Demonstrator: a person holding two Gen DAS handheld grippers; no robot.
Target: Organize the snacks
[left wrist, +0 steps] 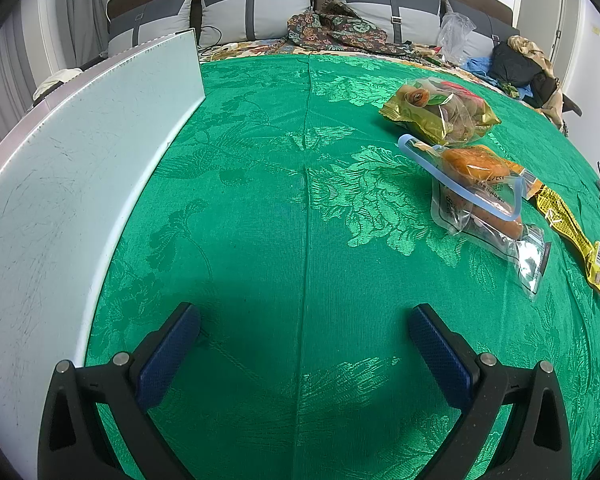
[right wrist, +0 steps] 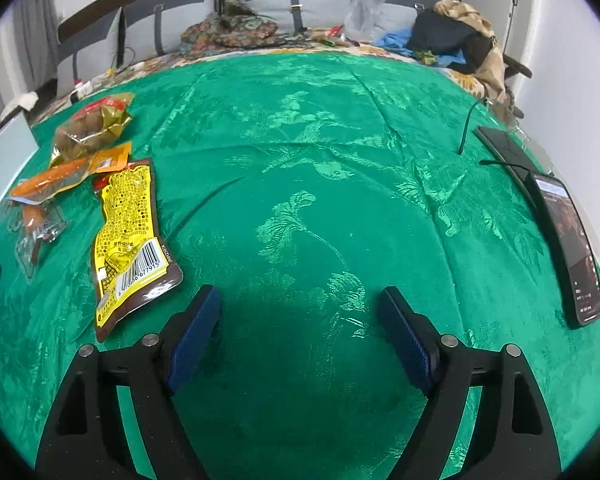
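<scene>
Several snack packs lie on a green patterned cloth (left wrist: 260,200). In the left wrist view a gold bag of brown snacks (left wrist: 440,110) lies at the right, with a clear zip bag holding orange sausages (left wrist: 480,196) in front of it and a yellow pack (left wrist: 572,228) at the far right. My left gripper (left wrist: 304,320) is open over bare cloth, well short of them. In the right wrist view the yellow barcode pack (right wrist: 128,240) lies just left of my left fingertip (right wrist: 204,312). The gold bag (right wrist: 90,128) and the sausage bag (right wrist: 48,188) lie beyond it. My right gripper (right wrist: 300,300) stands open, nothing between its fingers.
A pale board (left wrist: 60,160) stands along the cloth's left side. Two dark phones (right wrist: 572,240) with cables lie along the right edge. Cushions (left wrist: 256,8), patterned fabric (left wrist: 336,30), a plastic bag and piled clothes (right wrist: 460,36) sit at the back.
</scene>
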